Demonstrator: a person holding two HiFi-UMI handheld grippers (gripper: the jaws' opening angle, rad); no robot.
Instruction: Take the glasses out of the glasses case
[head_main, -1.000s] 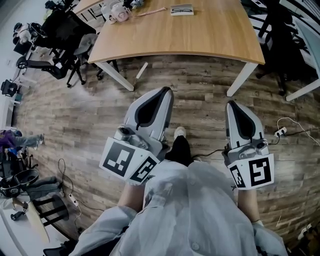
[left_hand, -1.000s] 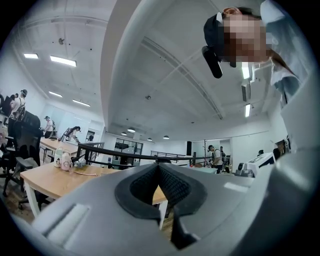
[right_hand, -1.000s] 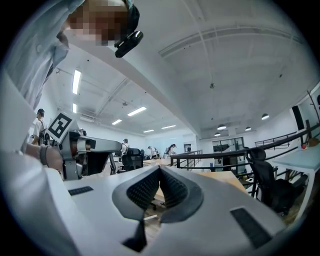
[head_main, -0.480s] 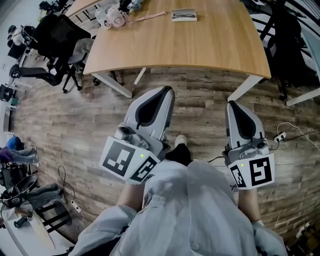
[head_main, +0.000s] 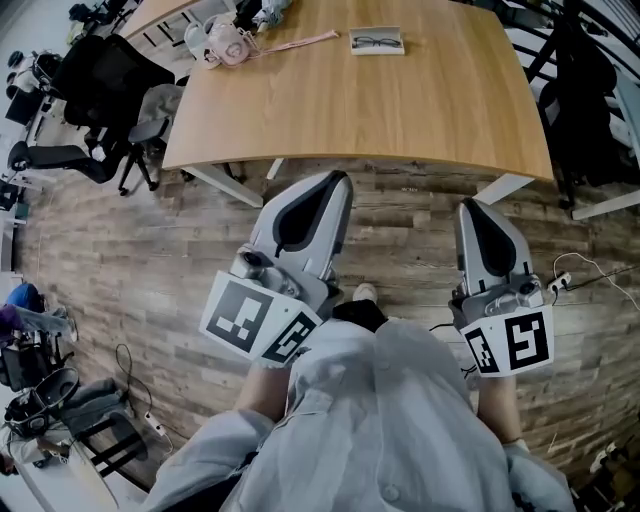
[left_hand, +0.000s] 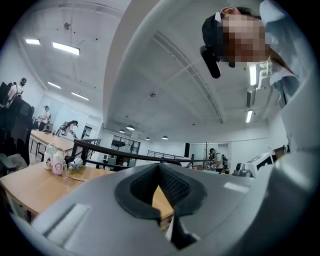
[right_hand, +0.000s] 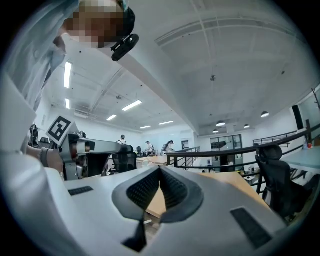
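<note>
A pale glasses case (head_main: 377, 41) lies open at the far side of the wooden table (head_main: 360, 110), with dark-framed glasses resting in it. Both grippers hang well short of the table, over the wooden floor. My left gripper (head_main: 340, 180) points up toward the table's near edge, its jaws closed tip to tip with nothing between them. My right gripper (head_main: 468, 206) is likewise shut and empty. In the left gripper view the left gripper (left_hand: 159, 166) shows the tabletop beyond its joined tips; the right gripper (right_hand: 160, 169) also faces the table.
Pink and white mugs (head_main: 222, 42) and a pink strap (head_main: 300, 42) sit at the table's far left. Black office chairs (head_main: 110, 75) stand left, another dark chair (head_main: 590, 90) right. A cable with a power strip (head_main: 560, 283) lies on the floor at right.
The table has slid lower and nearer in the head view, so the person has stepped toward it. Both grippers stay shut and held the same way.
</note>
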